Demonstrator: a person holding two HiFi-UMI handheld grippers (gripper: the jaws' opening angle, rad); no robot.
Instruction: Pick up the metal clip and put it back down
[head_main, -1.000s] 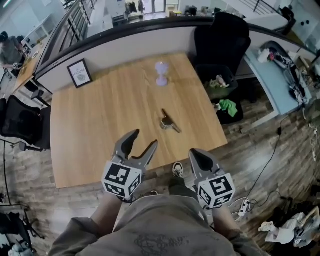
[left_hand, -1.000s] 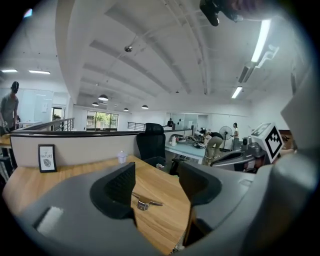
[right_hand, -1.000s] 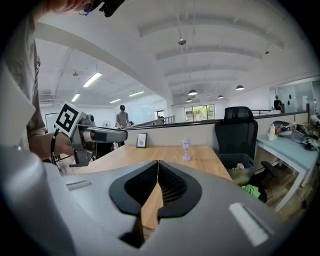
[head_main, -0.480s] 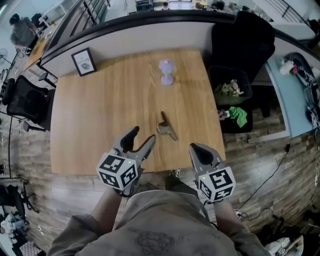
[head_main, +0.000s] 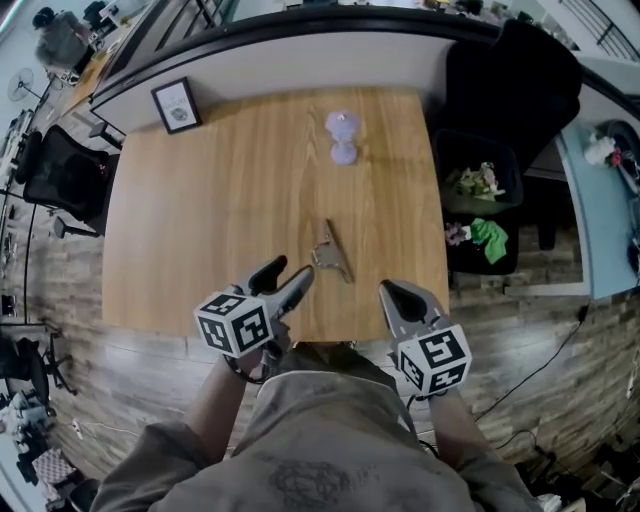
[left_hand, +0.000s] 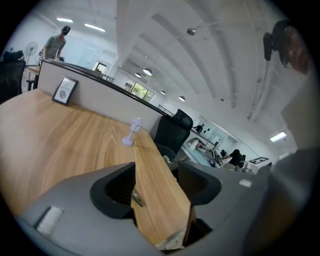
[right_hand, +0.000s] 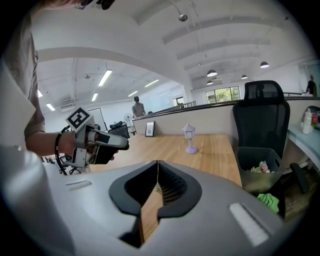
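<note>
The metal clip (head_main: 333, 258) lies flat on the wooden table (head_main: 200, 230), near its front edge. My left gripper (head_main: 287, 276) hovers just short of the clip, to its near left. It is open, with nothing between its fingers. In the left gripper view the jaws (left_hand: 156, 172) stand wide apart, and a bit of the clip (left_hand: 136, 199) shows beside the left one. My right gripper (head_main: 392, 292) hangs over the table's front edge, to the right of the clip. It is shut and empty, its tips meeting in the right gripper view (right_hand: 158, 167).
A small lilac lamp figurine (head_main: 343, 138) stands at the table's far side. A framed picture (head_main: 176, 105) leans on the partition at the far left corner. A black office chair (head_main: 510, 80) and a bin of rubbish (head_main: 480, 185) stand to the right of the table.
The head view has shifted, so the table sits more squarely in it. My left gripper has come closer to the clip. The clip has not moved on the table.
</note>
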